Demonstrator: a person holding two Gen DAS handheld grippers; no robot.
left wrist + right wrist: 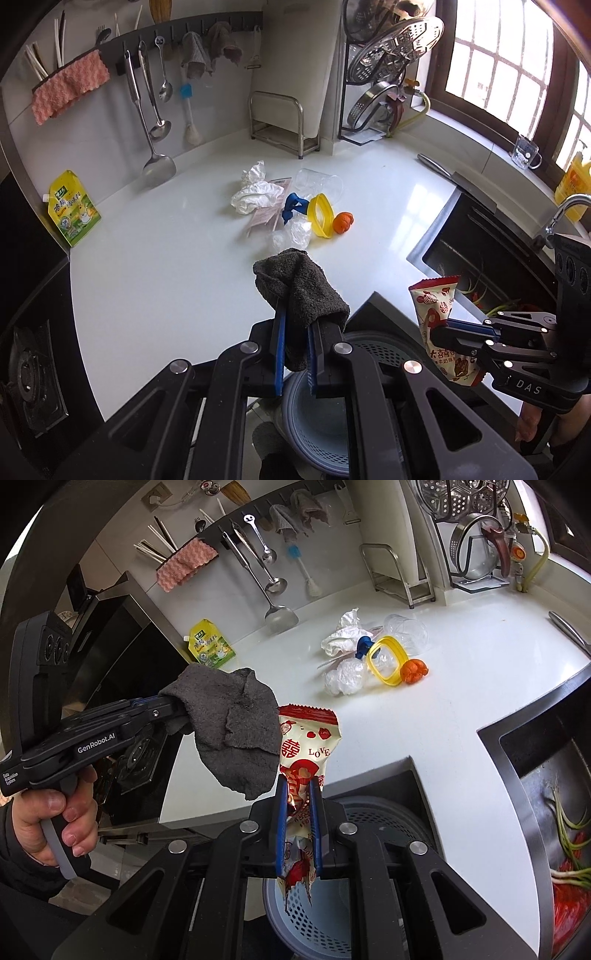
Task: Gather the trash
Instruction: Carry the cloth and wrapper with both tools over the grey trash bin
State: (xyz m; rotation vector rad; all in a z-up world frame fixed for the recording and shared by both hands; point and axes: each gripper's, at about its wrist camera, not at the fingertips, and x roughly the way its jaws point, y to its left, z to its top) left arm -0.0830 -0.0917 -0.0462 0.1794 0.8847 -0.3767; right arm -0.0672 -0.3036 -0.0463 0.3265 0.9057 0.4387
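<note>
1. Right now I've got both tongs loaded. My left tongs are clamped on a dark grey rag, and my right tongs are pinched shut around a red and white snack wrapper.

2. The perforated bin sits directly below both sets of tongs, down past the tabletop edge. In the right wrist view the torn bottom of the wrapper already dangles over its mouth.

3. My plan for a clean drop: line each tip up over the middle of the bin, not the rim, then let go. The wrapper is light and crinkly, so I'd guess it could flutter sideways. Lowering it closer first seems smart.

4. The rag hangs floppy, draped over the tips of the left tongs with a fold trailing toward the wrapper. In the right wrist view the 2 overlap, so I can't tell if they touch. I'd release 1 at a time so the rag doesn't drag the wrapper off course.

5. Still ahead of both tongs, well apart from them on the tabletop: crumpled white tissue, a clear plastic cup, a yellow ring, a blue scrap, orange peel and crinkled clear plastic. That's the next run, I reckon.

6. The sink is off to the right of my right tongs, so I'd keep drops away from that side.
</note>
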